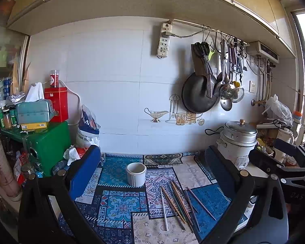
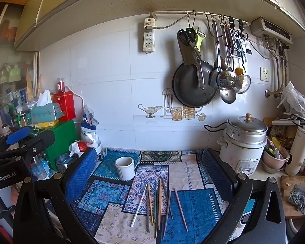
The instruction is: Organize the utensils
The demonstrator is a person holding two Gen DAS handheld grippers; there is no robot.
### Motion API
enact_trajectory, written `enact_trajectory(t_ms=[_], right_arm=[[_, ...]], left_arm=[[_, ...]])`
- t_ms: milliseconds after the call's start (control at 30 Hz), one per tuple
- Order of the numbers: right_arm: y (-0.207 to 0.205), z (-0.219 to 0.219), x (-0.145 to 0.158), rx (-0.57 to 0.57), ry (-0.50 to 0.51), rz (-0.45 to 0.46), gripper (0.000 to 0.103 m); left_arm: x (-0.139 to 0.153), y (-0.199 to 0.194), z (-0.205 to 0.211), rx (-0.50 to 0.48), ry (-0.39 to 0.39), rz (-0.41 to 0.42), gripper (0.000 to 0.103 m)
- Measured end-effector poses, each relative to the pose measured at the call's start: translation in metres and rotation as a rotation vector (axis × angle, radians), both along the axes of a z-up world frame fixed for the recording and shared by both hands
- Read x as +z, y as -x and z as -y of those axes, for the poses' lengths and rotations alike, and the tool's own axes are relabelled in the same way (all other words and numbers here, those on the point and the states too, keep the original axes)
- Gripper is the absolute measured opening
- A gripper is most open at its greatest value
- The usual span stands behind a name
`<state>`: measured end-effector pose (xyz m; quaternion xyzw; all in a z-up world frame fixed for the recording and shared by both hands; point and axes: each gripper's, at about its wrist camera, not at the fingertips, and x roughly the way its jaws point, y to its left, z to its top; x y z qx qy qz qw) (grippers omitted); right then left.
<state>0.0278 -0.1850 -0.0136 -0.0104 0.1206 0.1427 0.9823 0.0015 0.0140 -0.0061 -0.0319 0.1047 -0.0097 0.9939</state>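
Note:
Several coloured chopsticks (image 1: 179, 203) lie loose on the patterned mat (image 1: 120, 205), right of centre; they also show in the right wrist view (image 2: 156, 205). A white ceramic cup (image 1: 135, 174) stands upright and looks empty behind them; it also shows in the right wrist view (image 2: 125, 168). My left gripper (image 1: 152, 172) is open and empty, above the mat, its fingers either side of the cup and chopsticks. My right gripper (image 2: 150, 170) is open and empty, framing the same area. Each gripper shows at the other view's edge.
A rice cooker (image 2: 244, 142) stands at the back right with bowls and a white thermos (image 2: 299, 150) beside it. A green box (image 1: 48, 144), a red tin and clutter fill the left. A pan (image 2: 193, 85) and ladles hang on the wall.

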Motion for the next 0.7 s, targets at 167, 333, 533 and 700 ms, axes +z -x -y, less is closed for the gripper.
enact_trajectory(t_ms=[167,333,533,700], right_arm=[[0.0003,0.0018,0.0014,-0.003,-0.001,0.001,0.103],[0.0002,0.0031,0.0025,-0.005,-0.001,0.003,0.103],[-0.0005,0.0042,0.0031,-0.004,-0.002,0.004,0.103],[-0.0026,0.0055,0.0037,0.001,-0.002,0.004,0.103]], left_arm=[[0.0007,0.0000,0.0022,-0.001,-0.007,0.002,0.103],[0.0015,0.0003,0.0032,0.000,-0.006,0.007,0.103],[0.0025,0.0009,0.0048,0.003,-0.008,0.015,0.103],[0.0031,0.0005,0.0060,0.009,-0.015,0.019,0.103]])
